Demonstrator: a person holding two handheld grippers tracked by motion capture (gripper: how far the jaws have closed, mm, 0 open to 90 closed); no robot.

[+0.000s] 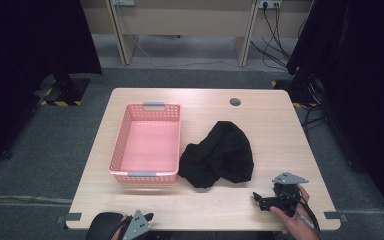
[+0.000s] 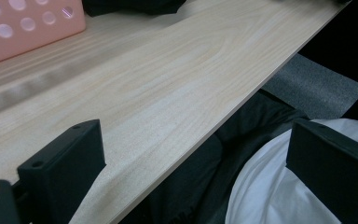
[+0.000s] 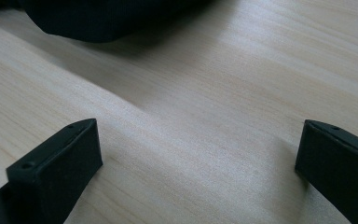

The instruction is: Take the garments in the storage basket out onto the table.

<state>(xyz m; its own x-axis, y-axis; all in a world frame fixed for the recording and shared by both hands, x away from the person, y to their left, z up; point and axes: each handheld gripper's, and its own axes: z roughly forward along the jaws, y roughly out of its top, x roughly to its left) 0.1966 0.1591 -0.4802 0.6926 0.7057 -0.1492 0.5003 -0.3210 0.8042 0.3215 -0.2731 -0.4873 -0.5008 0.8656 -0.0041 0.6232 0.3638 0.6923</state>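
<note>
A crumpled black cloth (image 1: 220,152) lies on the light wooden table (image 1: 260,107), right of centre. Touching its left side stands an empty pink plastic basket (image 1: 120,135) with grey handles. My left gripper (image 1: 147,218) hangs at the table's front edge, below the basket, held in a gloved hand. In the left gripper view this gripper (image 2: 196,140) is open, one jaw over the wood and one past the edge, with the basket (image 2: 28,28) and the cloth (image 2: 130,5) farther off. My right gripper (image 1: 260,200) rests near the front right, open (image 3: 198,140), empty, with the cloth (image 3: 98,16) ahead of it.
A round cable hole (image 1: 235,102) sits near the table's far edge. Beyond the table are wooden furniture legs (image 1: 125,45) and cables (image 1: 275,40) on a grey carpet. Dark curtains and stand feet (image 1: 62,90) flank both sides. The person's white and dark clothing (image 2: 270,186) shows below the front edge.
</note>
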